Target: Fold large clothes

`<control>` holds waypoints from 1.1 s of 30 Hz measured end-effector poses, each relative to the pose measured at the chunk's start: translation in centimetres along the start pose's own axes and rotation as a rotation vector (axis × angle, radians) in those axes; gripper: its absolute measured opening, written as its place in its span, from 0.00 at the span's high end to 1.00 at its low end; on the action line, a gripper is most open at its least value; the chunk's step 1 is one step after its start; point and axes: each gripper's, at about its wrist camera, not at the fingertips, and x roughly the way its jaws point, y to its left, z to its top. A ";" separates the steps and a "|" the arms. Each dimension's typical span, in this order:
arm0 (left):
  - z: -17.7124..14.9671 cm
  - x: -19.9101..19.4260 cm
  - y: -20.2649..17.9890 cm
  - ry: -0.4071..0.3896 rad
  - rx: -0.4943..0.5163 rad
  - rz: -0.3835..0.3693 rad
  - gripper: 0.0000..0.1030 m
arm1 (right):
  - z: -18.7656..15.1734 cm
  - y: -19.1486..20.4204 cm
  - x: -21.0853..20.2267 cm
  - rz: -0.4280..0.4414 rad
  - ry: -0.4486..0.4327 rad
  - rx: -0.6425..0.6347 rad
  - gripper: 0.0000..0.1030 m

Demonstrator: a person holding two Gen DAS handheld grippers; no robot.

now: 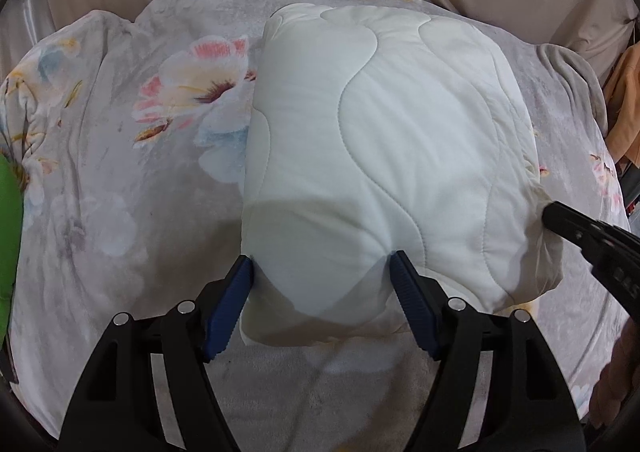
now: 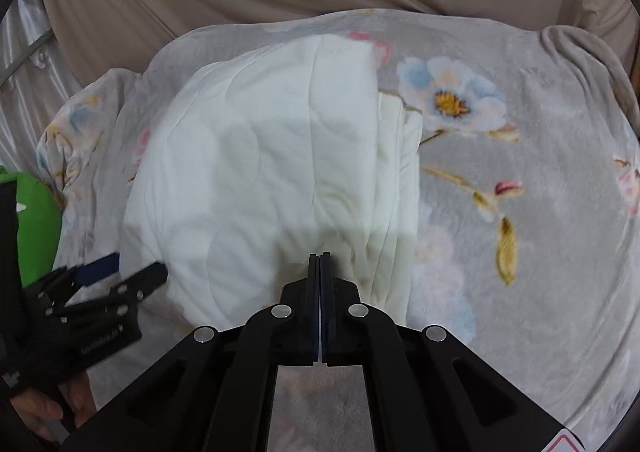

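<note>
Soft, even indoor light falls from overhead, fairly bright, with no harsh glare. The white quilt (image 1: 372,156) is the brightest surface and nearly washes out. A grey shadow lies across its near edge at 6 o'clock in both views. The left wrist view is crisp; the right wrist view is smeared, with the quilt (image 2: 272,172) blurred around 11 o'clock. Fisheye bending curves the floral blanket (image 1: 120,180), and black vignette fills the corners.

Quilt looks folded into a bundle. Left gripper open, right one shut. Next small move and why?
Probably close the left gripper on the near edge of the white quilt: its jaws stand open astride that edge, while the right gripper is shut at the bundle's layered side. With both corners held, the bundle on the floral bedspread could be folded again.
</note>
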 end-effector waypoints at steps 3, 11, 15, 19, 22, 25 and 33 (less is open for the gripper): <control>-0.2 -0.1 -0.4 0.004 0.015 0.000 0.33 | -0.6 -0.3 2.9 -0.011 0.059 -0.005 1.00; -0.9 -2.2 -0.8 -0.010 -0.008 0.007 0.34 | -1.9 0.6 -3.6 -0.047 -0.069 -0.005 0.90; -2.1 -3.3 -1.7 -0.035 -0.020 0.020 0.31 | -4.5 -0.2 -5.3 -0.071 -0.083 0.032 0.70; -4.1 -3.2 -3.1 -0.040 -0.006 0.028 0.30 | -7.8 -1.3 -4.6 -0.092 -0.039 0.066 0.59; -5.7 -2.6 -4.1 -0.024 0.008 0.035 0.30 | -9.7 -1.6 -4.1 -0.096 -0.012 0.077 0.59; -7.0 -2.1 -4.9 -0.017 0.005 0.032 0.30 | -10.6 -1.3 -3.8 -0.107 -0.011 0.058 0.56; -8.5 -1.2 -5.9 -0.022 0.010 0.063 0.30 | -11.9 -1.2 -3.0 -0.129 0.005 0.045 0.53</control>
